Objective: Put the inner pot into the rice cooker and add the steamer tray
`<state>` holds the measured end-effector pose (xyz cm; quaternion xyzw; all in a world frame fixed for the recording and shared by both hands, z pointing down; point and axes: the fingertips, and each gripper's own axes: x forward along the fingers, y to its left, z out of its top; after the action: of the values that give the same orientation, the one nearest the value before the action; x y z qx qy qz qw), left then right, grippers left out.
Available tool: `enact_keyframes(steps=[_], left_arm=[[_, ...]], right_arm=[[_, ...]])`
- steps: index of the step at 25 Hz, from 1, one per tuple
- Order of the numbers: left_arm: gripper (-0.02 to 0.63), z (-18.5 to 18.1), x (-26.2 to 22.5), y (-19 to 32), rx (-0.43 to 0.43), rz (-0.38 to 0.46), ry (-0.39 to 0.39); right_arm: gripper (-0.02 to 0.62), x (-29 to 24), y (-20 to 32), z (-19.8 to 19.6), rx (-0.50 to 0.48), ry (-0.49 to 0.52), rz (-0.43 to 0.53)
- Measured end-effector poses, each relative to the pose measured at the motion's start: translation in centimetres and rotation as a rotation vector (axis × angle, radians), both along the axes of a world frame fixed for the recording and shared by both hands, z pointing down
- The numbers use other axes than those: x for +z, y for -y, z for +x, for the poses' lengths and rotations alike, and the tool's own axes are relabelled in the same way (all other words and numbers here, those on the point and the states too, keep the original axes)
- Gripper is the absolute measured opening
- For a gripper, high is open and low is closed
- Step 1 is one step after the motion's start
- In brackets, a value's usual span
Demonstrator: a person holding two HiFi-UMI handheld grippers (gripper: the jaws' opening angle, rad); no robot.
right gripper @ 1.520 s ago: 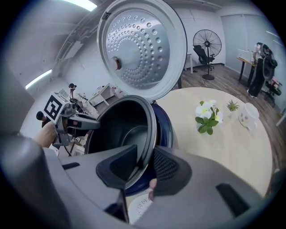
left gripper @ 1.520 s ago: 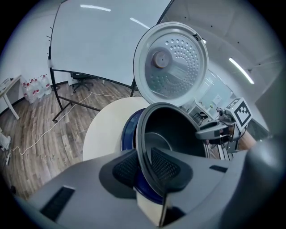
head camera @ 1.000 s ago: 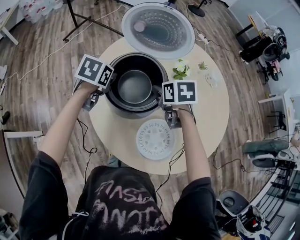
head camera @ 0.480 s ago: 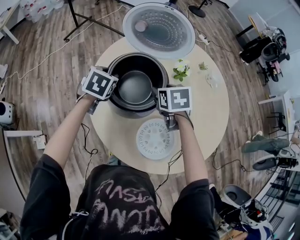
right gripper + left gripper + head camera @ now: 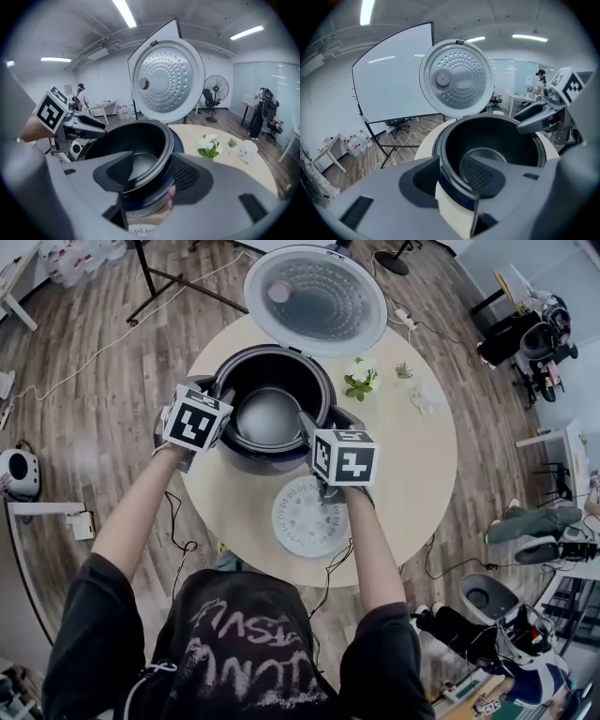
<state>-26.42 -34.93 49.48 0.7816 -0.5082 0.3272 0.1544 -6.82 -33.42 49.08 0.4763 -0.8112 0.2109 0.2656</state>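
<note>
Though it seems plastic, the round steamer tray (image 5: 307,519) is perforated.

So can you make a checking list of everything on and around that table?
Surface: round pale table.
Job's things: pot sits inside the cooker, lid up; white steamer tray lies on the table, not yet in.
Clutter: small flowers, a small white cup.
Grippers: left tongs and right tongs straddle the pot's rim; both have just been opening, pads off it.
Cables: cords hang off the table; white cable on the floor.
Surroundings: wooden floor, whiteboard, fan.
</note>
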Motion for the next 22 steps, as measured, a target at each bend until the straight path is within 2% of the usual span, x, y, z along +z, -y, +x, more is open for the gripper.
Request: enact_keyframes(steps=[4, 10, 16, 18, 22], left_arm=[[0.169, 0.3, -0.8, -0.3, 0.015, 0.044, -0.014], [0.169, 0.5, -2.5, -1.1, -0.018, 0.109, -0.132], [0.158, 1.0, -5.8, -1.8, -0.017, 0.243, -0.242], [0.155, 1.3, -7.5, -2.3, 0.003, 0.298, -0.27], [0.146, 1.7, -10.8, -3.6, 0.033, 0.382, -0.324]], right_arm=[[0.262, -1.4, -0.1, 0.4, 0.039, 0.062, 0.082], [0.264, -3.4, -1.5, 1.6, 0.083, 0.094, 0.199], [0.255, -6.4, -3.0, 2.9, 0.14, 0.199, 0.291], [0.244, -7.9, -3.6, 3.6, 0.17, 0.224, 0.335], [0.179, -11.0, -5.4, 5.1, 0.225, 0.23, 0.436]])
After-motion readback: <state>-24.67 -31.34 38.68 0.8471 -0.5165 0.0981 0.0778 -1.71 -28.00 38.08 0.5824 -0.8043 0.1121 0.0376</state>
